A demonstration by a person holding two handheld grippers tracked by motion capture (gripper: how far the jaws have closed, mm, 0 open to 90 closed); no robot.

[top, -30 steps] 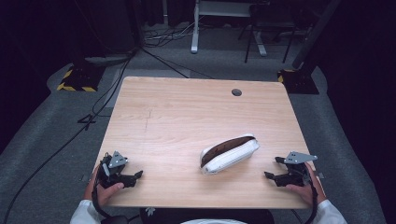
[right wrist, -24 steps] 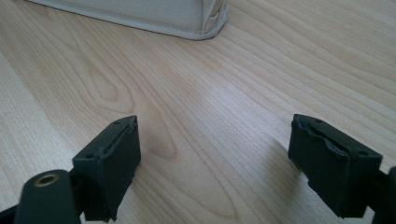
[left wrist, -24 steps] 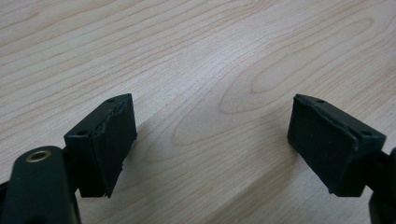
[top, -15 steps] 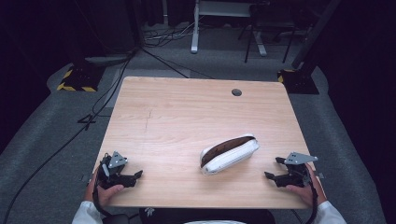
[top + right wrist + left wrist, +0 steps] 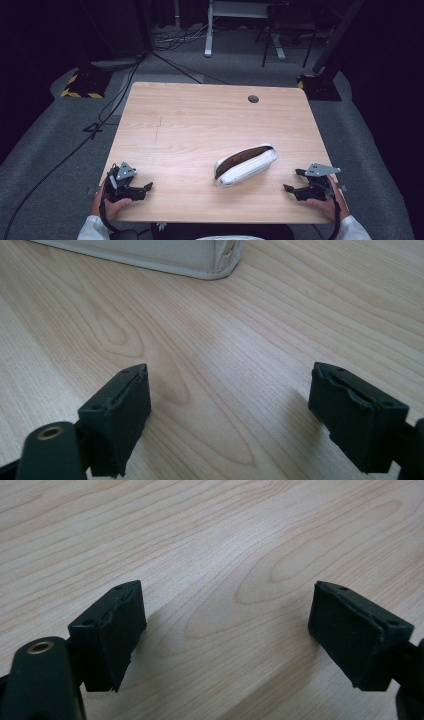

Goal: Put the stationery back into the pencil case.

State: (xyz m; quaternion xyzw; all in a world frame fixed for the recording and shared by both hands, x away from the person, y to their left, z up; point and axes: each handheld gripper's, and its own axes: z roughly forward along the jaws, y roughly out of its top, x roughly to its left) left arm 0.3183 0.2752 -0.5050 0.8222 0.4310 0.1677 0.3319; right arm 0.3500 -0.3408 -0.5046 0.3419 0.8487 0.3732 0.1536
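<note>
A white zip pouch (image 5: pixel 245 165) with a dark brown open top lies slantwise on the wooden table (image 5: pixel 200 130), right of centre near the front. My left gripper (image 5: pixel 144 189) rests at the front left corner, held by a hand, its jaws wide apart over bare wood (image 5: pixel 225 615). My right gripper (image 5: pixel 291 186) sits at the front right, open too, a short way right of the pouch. In the right gripper view the pouch's pale fabric corner (image 5: pixel 200 257) lies ahead of the open jaws (image 5: pixel 230 405), apart from them.
A round cable hole (image 5: pixel 253 99) sits near the table's far edge. Beyond the table are grey carpet, cables (image 5: pixel 120 100), a stand base with yellow-black stripes (image 5: pixel 80 86) and desk legs (image 5: pixel 210 30).
</note>
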